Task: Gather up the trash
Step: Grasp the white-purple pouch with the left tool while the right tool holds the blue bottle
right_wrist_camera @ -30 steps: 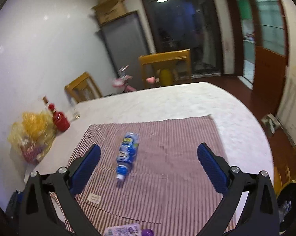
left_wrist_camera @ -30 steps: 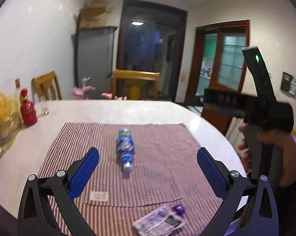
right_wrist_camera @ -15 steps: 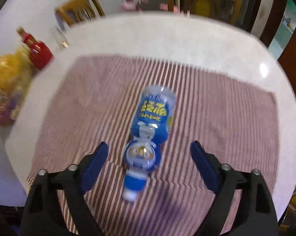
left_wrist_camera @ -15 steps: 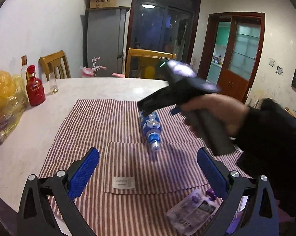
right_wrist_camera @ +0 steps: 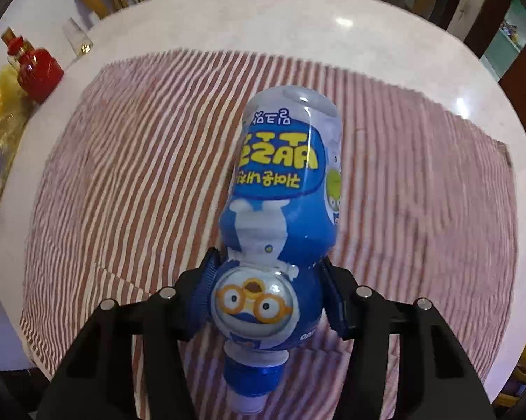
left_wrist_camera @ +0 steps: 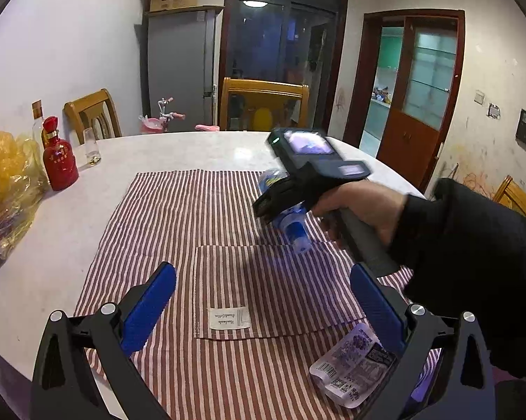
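The right gripper [right_wrist_camera: 266, 301] points steeply down over a blue drink bottle [right_wrist_camera: 280, 210] that lies on its side on the striped cloth [right_wrist_camera: 123, 175]; its jaws are closing, with the bottle's rounded cartoon-face section between them and the blue pads [right_wrist_camera: 201, 301] at or just touching either flank; whether they press yet cannot be told. The bottle's cap end points near, its base points far; it sits about the middle of the cloth, right of centre in the left wrist view. In that view the person's hand [left_wrist_camera: 364, 206] grips the right tool's handle above the bottle [left_wrist_camera: 291, 224], a dark sleeve [left_wrist_camera: 473, 262] trailing to the right. The left gripper [left_wrist_camera: 263, 308] hovers over the near part of the cloth [left_wrist_camera: 193, 217], its tongs wide apart with nothing between them; a purple-printed pouch [left_wrist_camera: 350, 371] lies on the cloth at the near right, just beside the right finger. The round white table [left_wrist_camera: 70, 210] carries a red bottle [left_wrist_camera: 58, 161], a small glass [left_wrist_camera: 90, 147] and a yellow bag [left_wrist_camera: 7, 182] at the far left.
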`<state>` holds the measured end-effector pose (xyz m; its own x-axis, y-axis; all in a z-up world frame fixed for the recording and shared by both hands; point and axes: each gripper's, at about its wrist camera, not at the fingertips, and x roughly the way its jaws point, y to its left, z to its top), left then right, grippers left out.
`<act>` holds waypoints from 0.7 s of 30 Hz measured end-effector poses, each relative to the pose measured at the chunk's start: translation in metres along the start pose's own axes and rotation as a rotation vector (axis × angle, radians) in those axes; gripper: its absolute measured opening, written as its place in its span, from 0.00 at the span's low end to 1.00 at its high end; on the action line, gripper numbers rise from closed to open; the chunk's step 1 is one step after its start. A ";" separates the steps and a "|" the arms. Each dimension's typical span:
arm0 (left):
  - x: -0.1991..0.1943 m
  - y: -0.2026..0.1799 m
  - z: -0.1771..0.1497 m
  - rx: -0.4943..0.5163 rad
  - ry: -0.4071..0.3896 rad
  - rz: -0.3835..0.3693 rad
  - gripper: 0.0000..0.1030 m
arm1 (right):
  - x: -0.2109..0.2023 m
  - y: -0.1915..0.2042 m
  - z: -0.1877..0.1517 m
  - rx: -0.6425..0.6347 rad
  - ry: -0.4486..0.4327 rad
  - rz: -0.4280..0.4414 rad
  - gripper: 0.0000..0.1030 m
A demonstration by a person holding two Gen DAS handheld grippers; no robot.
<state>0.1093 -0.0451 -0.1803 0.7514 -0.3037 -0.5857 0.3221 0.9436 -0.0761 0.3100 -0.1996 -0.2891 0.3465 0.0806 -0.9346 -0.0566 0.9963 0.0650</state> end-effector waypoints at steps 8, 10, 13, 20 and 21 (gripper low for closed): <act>0.001 -0.012 -0.011 0.194 0.025 -0.159 0.94 | -0.112 -0.041 -0.046 0.054 -0.224 0.115 0.53; 0.007 -0.031 -0.018 0.329 0.066 -0.254 0.94 | -0.135 -0.051 -0.062 0.057 -0.264 0.126 0.53; 0.028 -0.064 -0.031 0.500 0.149 -0.302 0.94 | -0.162 -0.067 -0.072 0.070 -0.307 0.143 0.53; 0.067 -0.122 -0.067 0.644 0.300 -0.328 0.94 | -0.202 -0.110 -0.097 0.129 -0.385 0.158 0.53; 0.073 -0.124 -0.071 0.649 0.323 -0.335 0.94 | -0.202 -0.113 -0.100 0.138 -0.391 0.159 0.53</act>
<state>0.0833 -0.1750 -0.2711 0.3831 -0.4105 -0.8275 0.8467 0.5141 0.1370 0.1529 -0.3316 -0.1422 0.6730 0.2120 -0.7086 -0.0212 0.9632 0.2680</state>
